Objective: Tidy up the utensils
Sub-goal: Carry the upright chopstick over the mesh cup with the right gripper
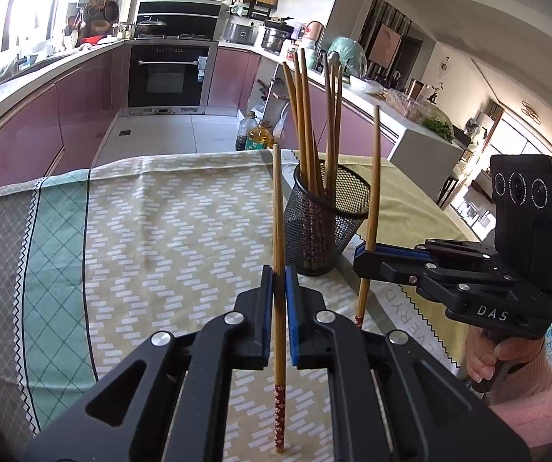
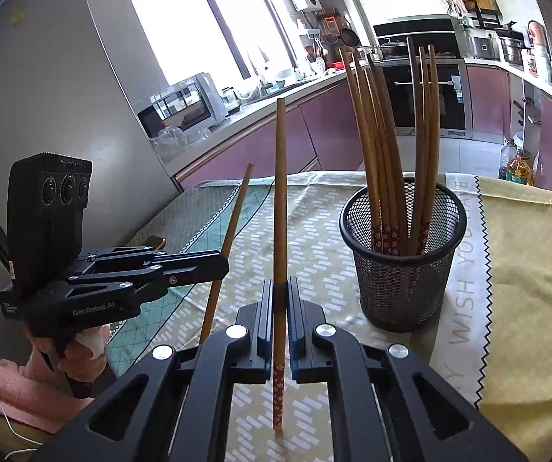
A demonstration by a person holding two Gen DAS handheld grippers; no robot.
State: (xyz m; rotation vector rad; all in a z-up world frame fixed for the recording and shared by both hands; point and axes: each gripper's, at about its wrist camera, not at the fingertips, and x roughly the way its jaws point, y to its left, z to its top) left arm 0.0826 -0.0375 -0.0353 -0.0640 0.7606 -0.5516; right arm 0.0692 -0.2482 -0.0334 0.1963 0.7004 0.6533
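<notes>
left wrist view: left gripper (image 1: 279,269) clenched on one wooden chopstick (image 1: 278,231), blue pads pressed to its sides. the stick stands nearly upright, its red patterned end pointing down over the tablecloth (image 1: 168,223); cannot tell if it touches. the mesh cup (image 1: 324,223) stands on the cloth just beyond and to the right of this stick, holding a bundle of chopsticks (image 1: 306,115) that lean against its rim, red ends down. right of the cup, the right gripper (image 1: 368,256) comes in sideways, grasping a second chopstick (image 1: 372,192), also near upright, red end low. a hand (image 1: 499,354) grips that tool's handle. kitchen counter (image 1: 372,96) and oven (image 1: 172,73) lie well behind the cup.

right wrist view: right gripper (image 2: 280,296) closed on its chopstick (image 2: 280,208), held vertical, red flowered end down close to the cloth (image 2: 322,261). the mesh cup (image 2: 403,254) sits right of the stick, near it, on the seam where the patterned cloth meets a yellow cloth (image 2: 534,269). bundle (image 2: 387,134) fans in two groups inside. left of the cup, the left gripper (image 2: 220,265) holds its tilted stick (image 2: 230,238); jaw gap hidden from this side.
</notes>
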